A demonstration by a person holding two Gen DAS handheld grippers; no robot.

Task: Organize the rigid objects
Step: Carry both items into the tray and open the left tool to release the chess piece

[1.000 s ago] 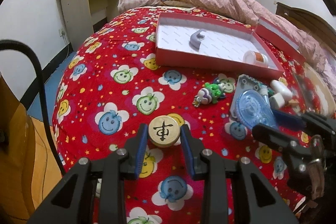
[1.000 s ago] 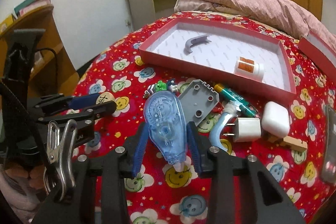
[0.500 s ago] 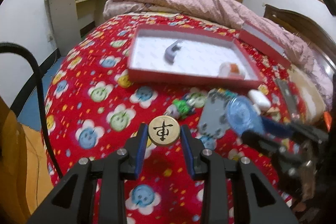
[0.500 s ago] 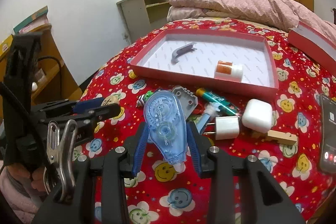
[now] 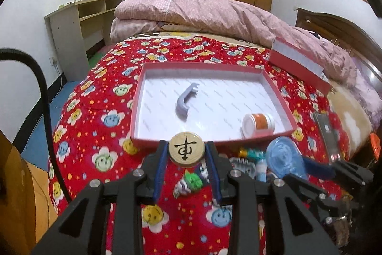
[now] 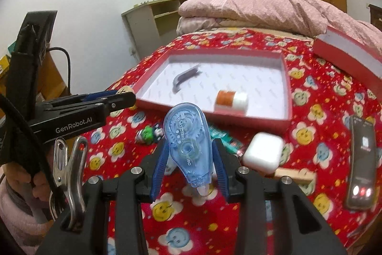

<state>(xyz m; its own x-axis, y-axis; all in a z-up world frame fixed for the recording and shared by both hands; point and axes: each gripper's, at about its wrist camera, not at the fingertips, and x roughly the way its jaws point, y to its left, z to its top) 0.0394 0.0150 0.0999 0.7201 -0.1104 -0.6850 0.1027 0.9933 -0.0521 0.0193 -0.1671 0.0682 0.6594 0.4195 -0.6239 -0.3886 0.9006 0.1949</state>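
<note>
My left gripper is shut on a round wooden chess piece with a black character, held above the bed just short of the red box's near wall. My right gripper is shut on a blue correction tape dispenser, held above the bedspread in front of the same red box. The box holds a grey plastic handle and an orange-and-white bottle. The left gripper shows at the left of the right wrist view.
On the red smiley bedspread lie a green toy figure, a white earbud case, a green tube, a wooden block and a phone. The red box lid rests at the right. A pink quilt lies behind.
Both grippers have lifted off the bedspread with their objects and moved forward toward the red box. The chess piece now hangs at the box's near wall.
</note>
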